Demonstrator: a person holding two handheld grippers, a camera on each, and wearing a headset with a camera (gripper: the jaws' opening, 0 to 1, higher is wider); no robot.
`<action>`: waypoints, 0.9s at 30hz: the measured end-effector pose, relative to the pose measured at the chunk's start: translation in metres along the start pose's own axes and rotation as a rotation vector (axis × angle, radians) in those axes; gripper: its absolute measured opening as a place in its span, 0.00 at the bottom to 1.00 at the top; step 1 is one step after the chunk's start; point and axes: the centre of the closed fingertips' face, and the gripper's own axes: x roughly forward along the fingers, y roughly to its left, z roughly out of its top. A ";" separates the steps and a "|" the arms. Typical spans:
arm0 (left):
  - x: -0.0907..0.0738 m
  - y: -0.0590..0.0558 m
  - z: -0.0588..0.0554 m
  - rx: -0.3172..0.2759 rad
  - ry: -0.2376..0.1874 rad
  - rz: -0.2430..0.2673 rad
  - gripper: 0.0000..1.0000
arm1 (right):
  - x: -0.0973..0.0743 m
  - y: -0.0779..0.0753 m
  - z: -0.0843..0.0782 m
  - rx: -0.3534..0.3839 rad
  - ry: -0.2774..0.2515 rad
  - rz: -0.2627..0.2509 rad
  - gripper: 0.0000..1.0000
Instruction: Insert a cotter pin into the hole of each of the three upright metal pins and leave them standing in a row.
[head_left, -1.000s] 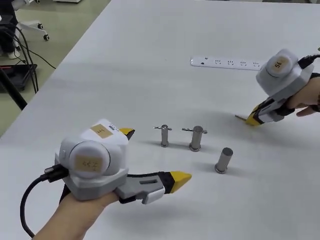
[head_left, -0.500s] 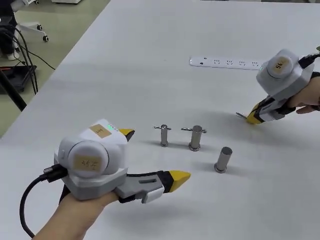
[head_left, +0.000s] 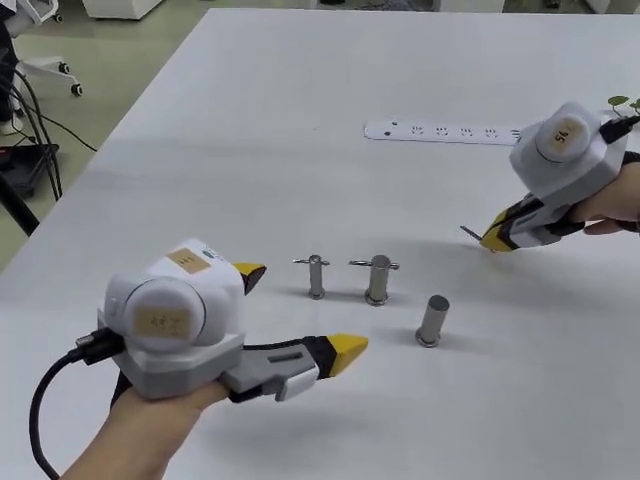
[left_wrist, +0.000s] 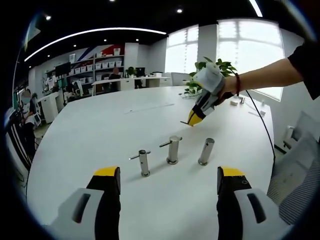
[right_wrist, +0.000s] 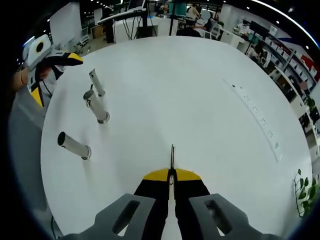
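Two pins on the counter (head_left: 300, 150) are already fitted: the end pin (head_left: 316, 275) and the middle pin (head_left: 377, 279). The bare pin (head_left: 432, 320) stands slightly out of line. The right gripper (head_left: 492, 240), well apart from it, has its fingers closed on a cotter pin (right_wrist: 172, 156). The left gripper (head_left: 300, 312) hovers with fingers spread, empty. The next move, I judge, is carrying that cotter pin over and lining it up with the bare pin's hole.

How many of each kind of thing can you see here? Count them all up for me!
Metal pins: 3
Cotter pins: 3
Claws: 2
Power strip: 1
Total: 9
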 end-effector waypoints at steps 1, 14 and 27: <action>0.000 -0.001 0.001 0.002 0.000 -0.002 0.77 | -0.002 0.002 0.003 0.004 -0.018 -0.001 0.00; 0.011 -0.009 0.019 0.001 -0.006 -0.053 0.66 | -0.026 0.029 0.029 -0.082 -0.113 -0.002 0.00; 0.028 -0.019 0.028 -0.069 0.021 -0.131 0.52 | -0.042 0.061 0.055 -0.203 -0.174 0.021 0.00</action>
